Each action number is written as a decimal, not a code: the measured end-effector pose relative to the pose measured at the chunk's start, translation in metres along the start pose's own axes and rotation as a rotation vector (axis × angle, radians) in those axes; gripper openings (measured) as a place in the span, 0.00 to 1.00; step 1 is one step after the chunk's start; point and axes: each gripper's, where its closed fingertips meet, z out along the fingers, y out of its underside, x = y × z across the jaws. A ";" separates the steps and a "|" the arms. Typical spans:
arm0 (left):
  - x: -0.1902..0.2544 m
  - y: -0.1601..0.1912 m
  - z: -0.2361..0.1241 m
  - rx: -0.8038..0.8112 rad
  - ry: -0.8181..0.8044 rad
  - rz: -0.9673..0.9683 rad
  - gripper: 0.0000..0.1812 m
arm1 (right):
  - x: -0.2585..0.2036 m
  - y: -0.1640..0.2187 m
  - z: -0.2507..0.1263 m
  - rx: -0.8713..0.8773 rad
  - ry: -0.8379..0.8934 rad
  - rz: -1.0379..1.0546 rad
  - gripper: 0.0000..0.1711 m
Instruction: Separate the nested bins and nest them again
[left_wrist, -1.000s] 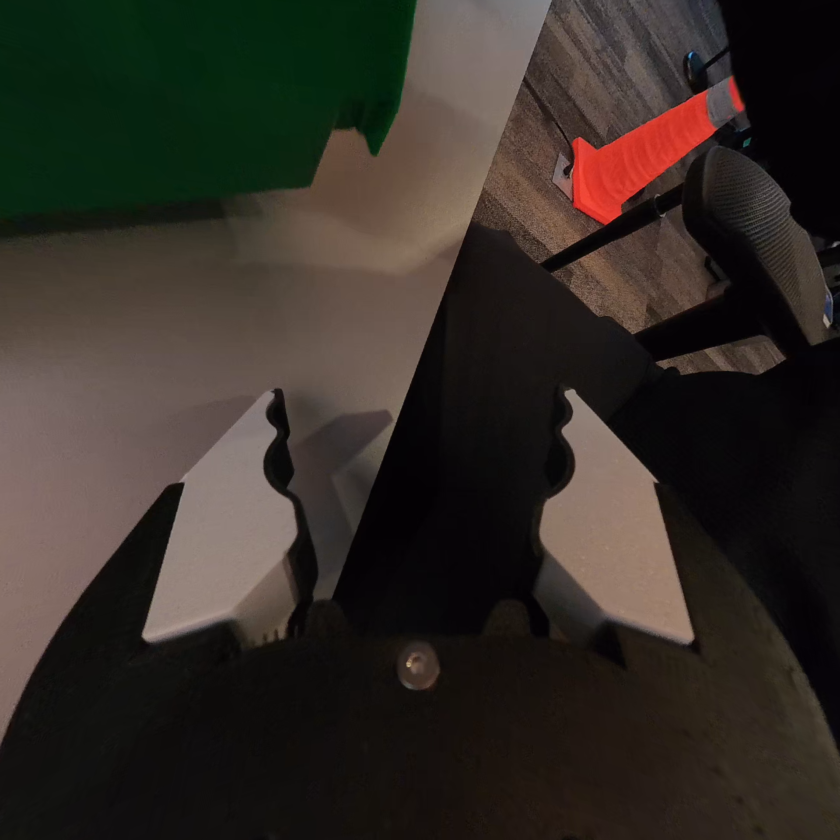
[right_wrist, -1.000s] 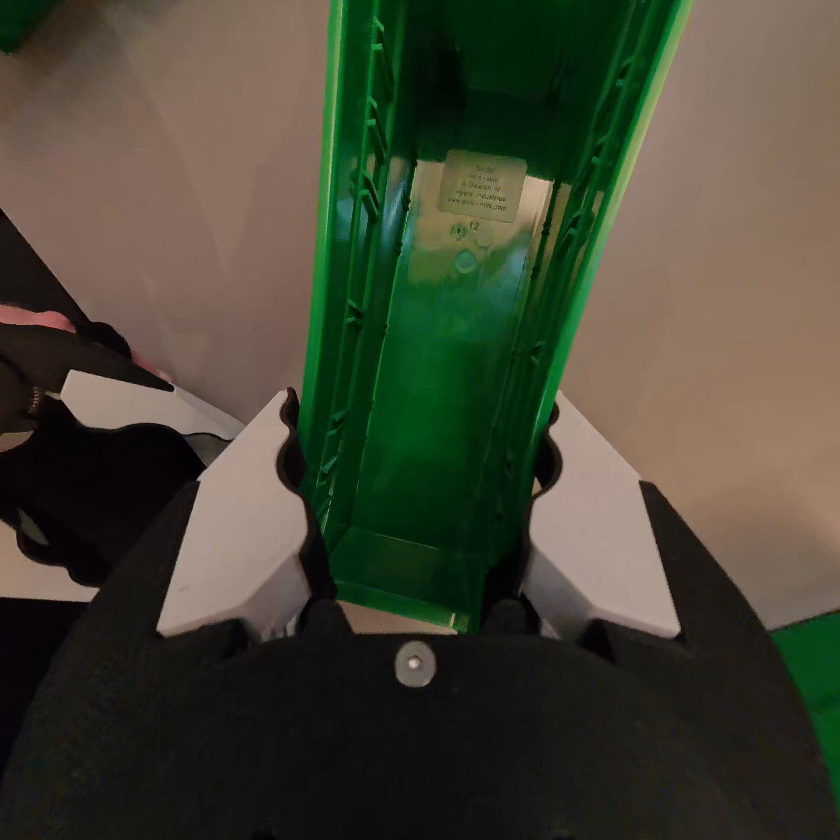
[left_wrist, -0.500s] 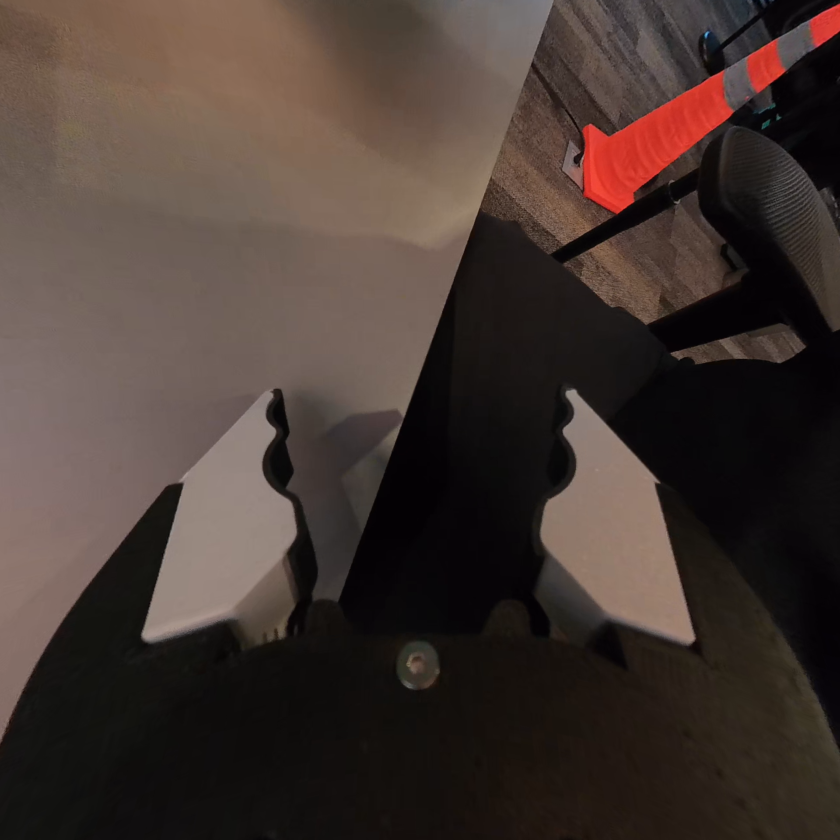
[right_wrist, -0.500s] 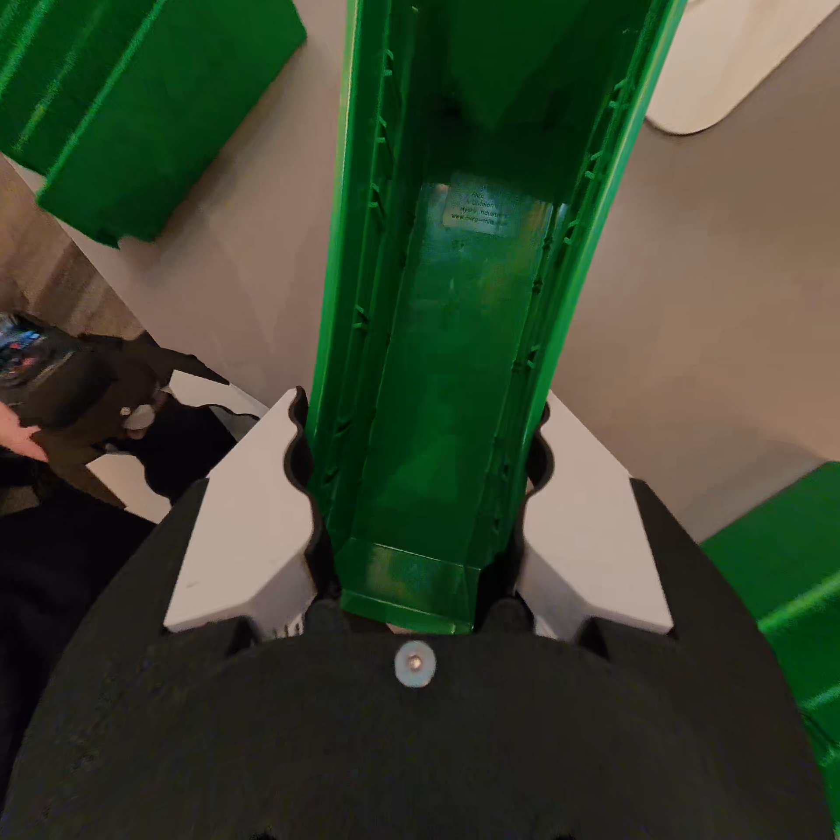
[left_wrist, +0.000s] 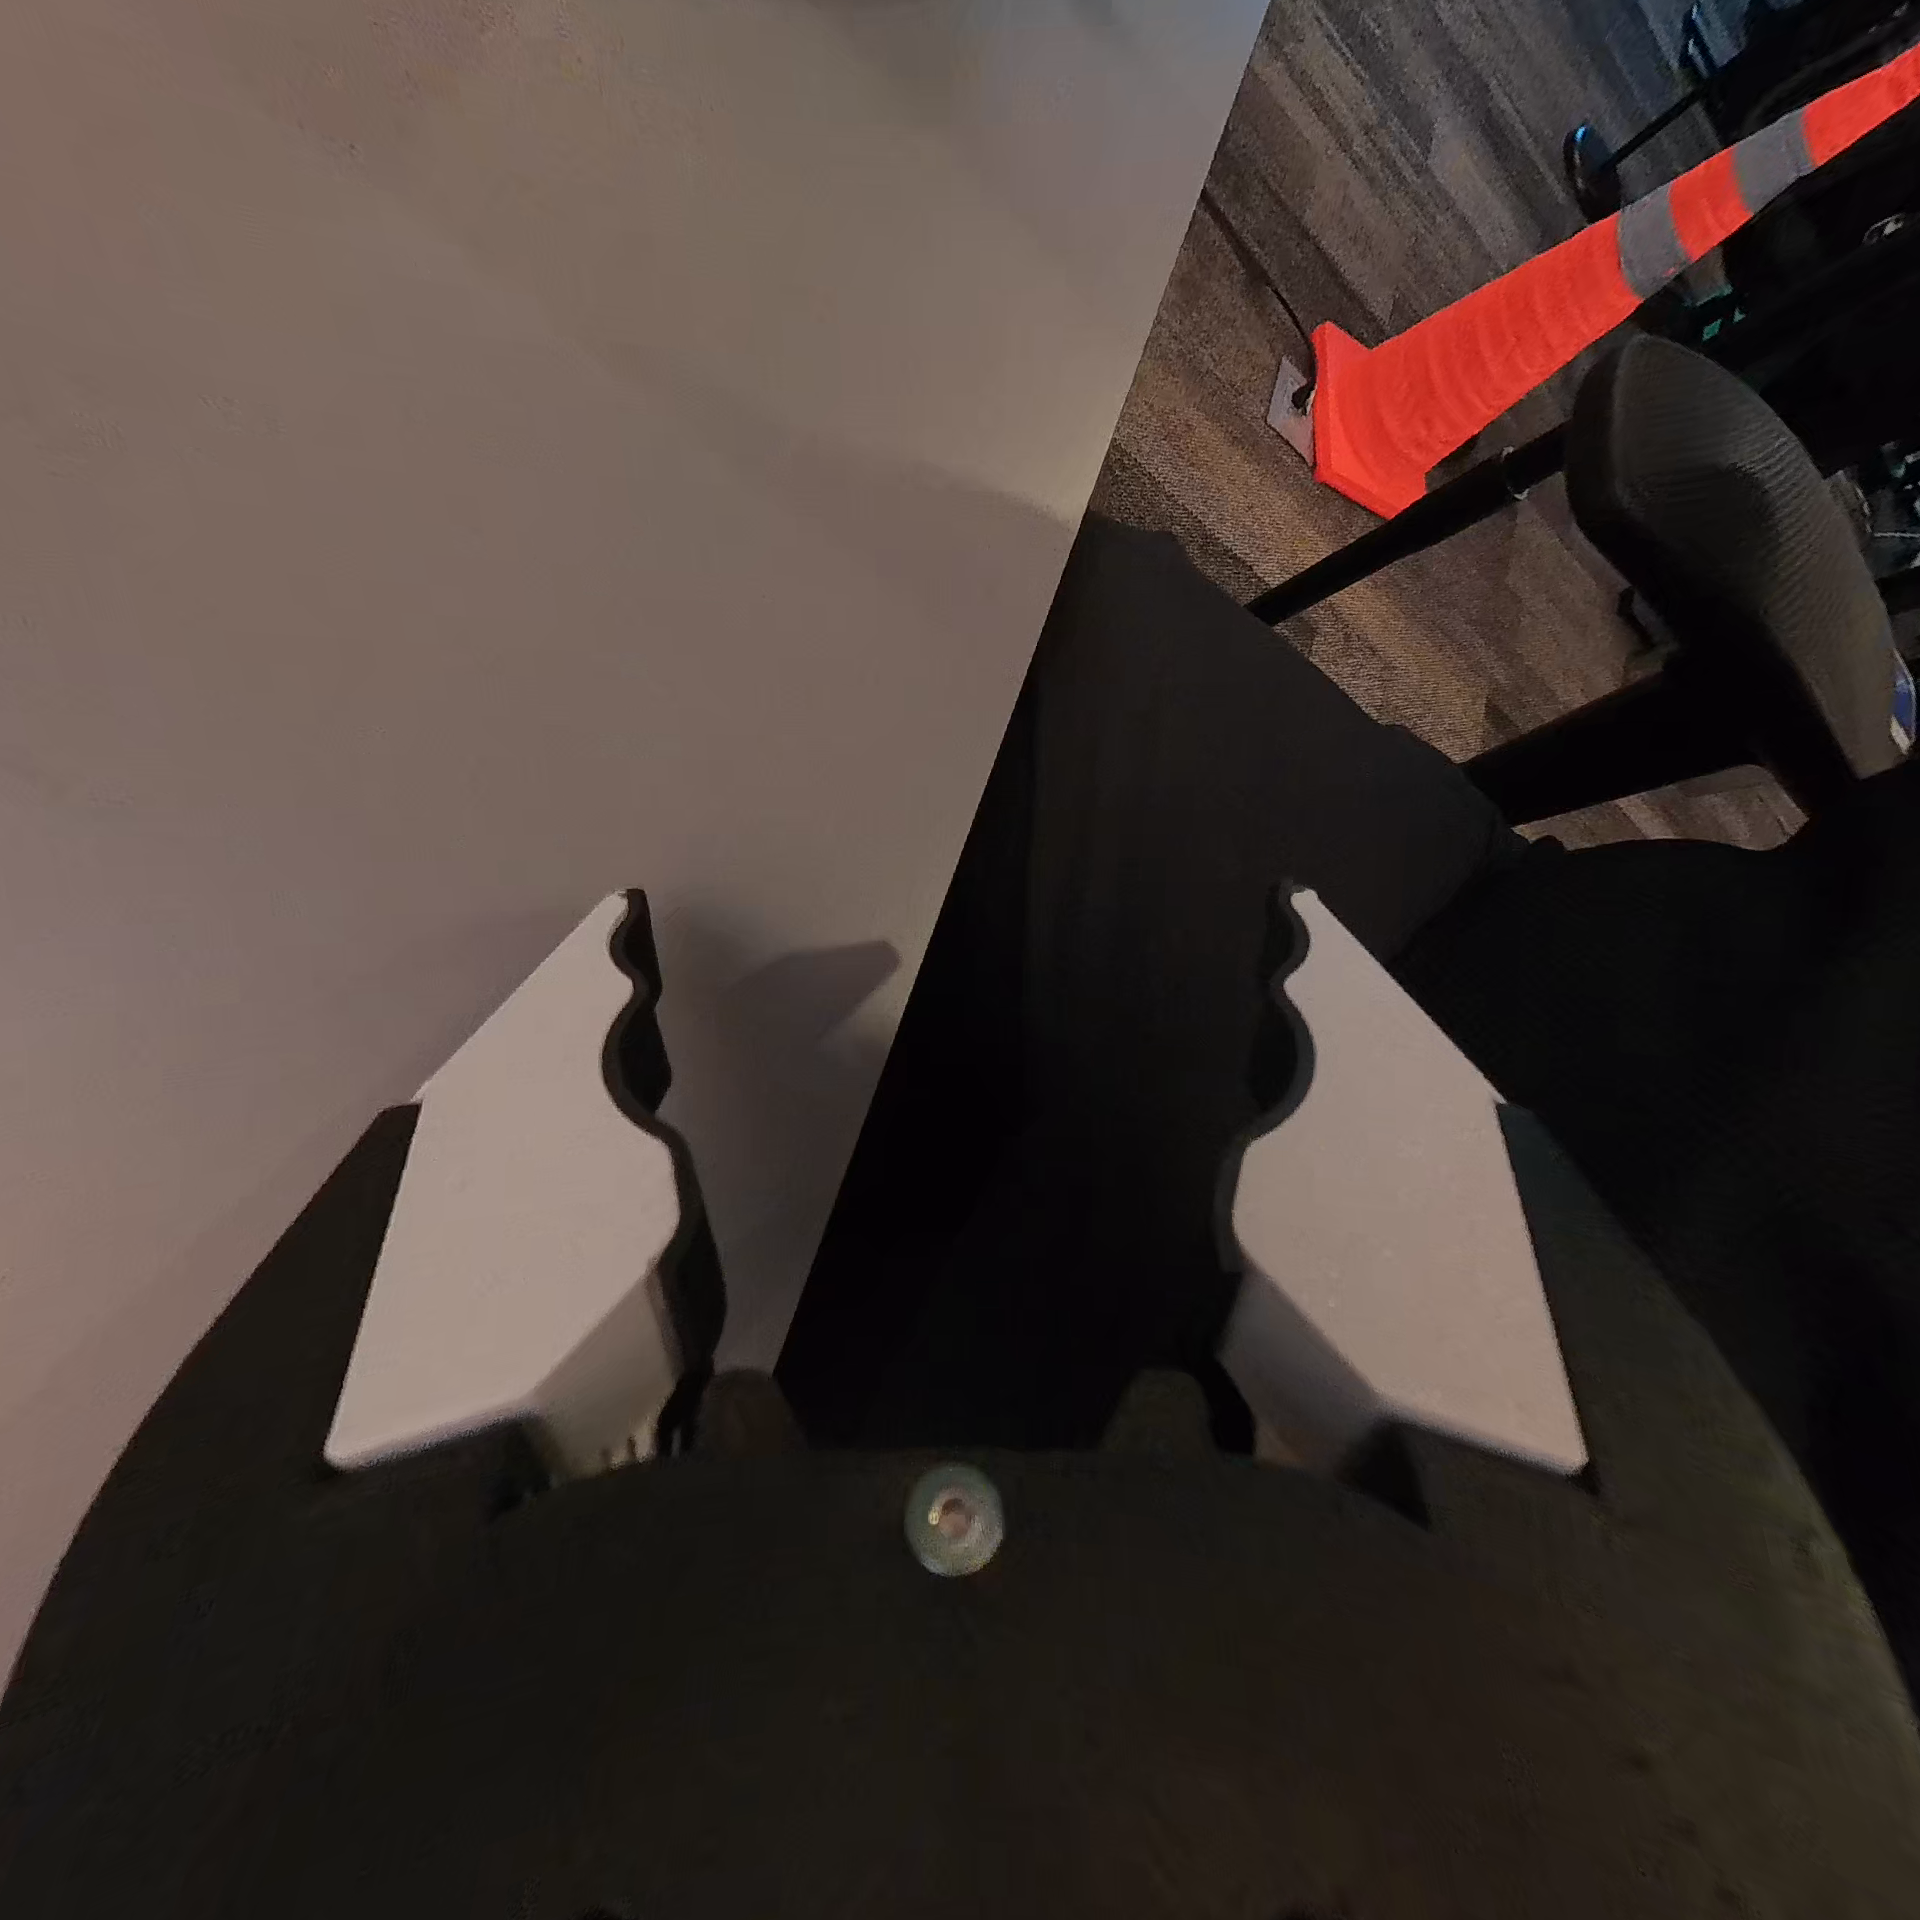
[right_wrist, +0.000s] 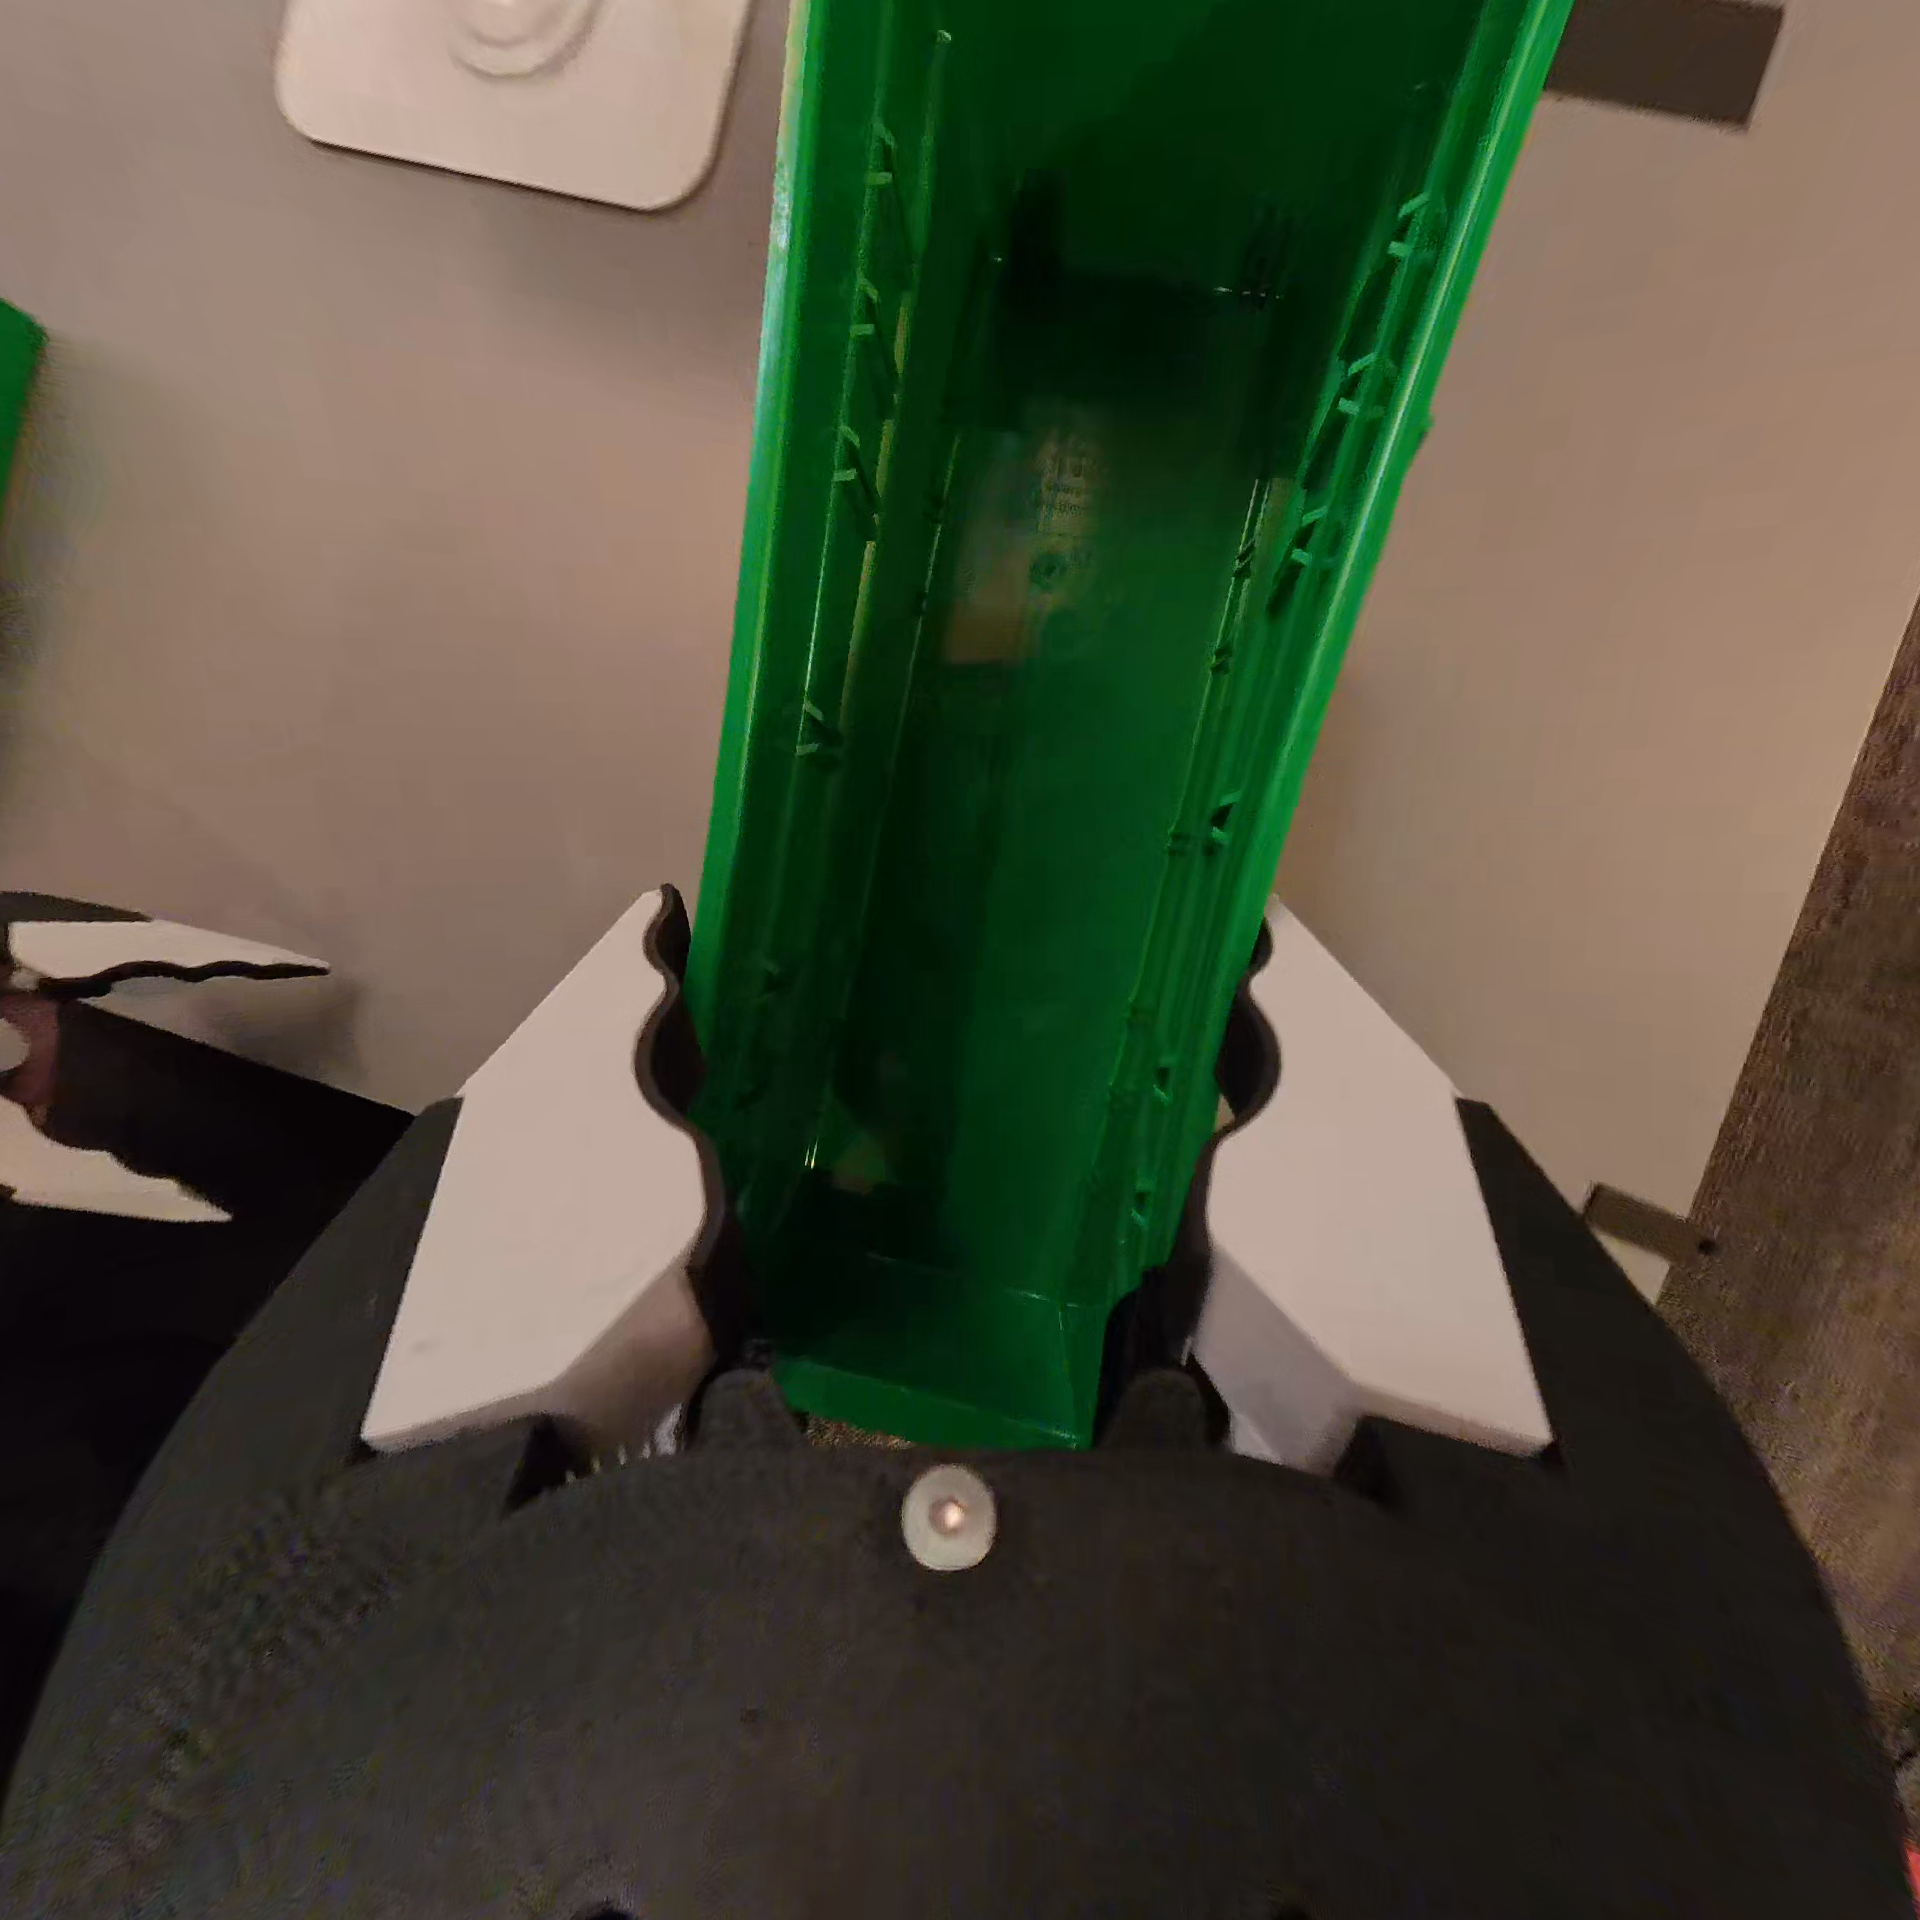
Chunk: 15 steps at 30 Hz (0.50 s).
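A: The right gripper (right_wrist: 961, 935) is holding a long green bin (right_wrist: 1049, 665). Its two white fingers (right_wrist: 551, 1195) press on the bin's two long sides, close to one end.

B: Which way does the bin point?

A: It points away from the gripper, out over the table (right_wrist: 395, 582). We look right into the open inside. A pale sticker (right_wrist: 1039, 540) is on the bottom of the bin, but it is too blurry to make out.

B: Any more green things?

A: Yes, a small bit of another green thing (right_wrist: 16, 384) shows at the left edge. I cannot tell what it is. A flat white square (right_wrist: 520, 94) lies on the table too, off to the far left of the bin.

B: What about the left gripper (left_wrist: 961, 914)?

A: Its fingers (left_wrist: 520, 1195) are spread wide with nothing between them. It sits over the edge of the table (left_wrist: 520, 468). One finger is over the table top and the other is past the edge.

B: What is past the edge?

A: The floor (left_wrist: 1351, 260), an orange cone (left_wrist: 1507, 343) with grey bands, and a black chair (left_wrist: 1714, 540).
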 end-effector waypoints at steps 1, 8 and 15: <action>0.000 0.000 0.000 -0.003 -0.003 0.001 0.63 | 0.007 0.006 0.005 -0.008 0.008 0.022 0.60; -0.001 -0.002 -0.001 0.002 -0.020 0.002 0.63 | 0.025 0.029 0.050 -0.049 -0.007 0.132 0.62; -0.003 -0.002 -0.003 0.003 -0.026 0.003 0.63 | 0.034 0.040 0.069 -0.120 0.042 0.129 0.63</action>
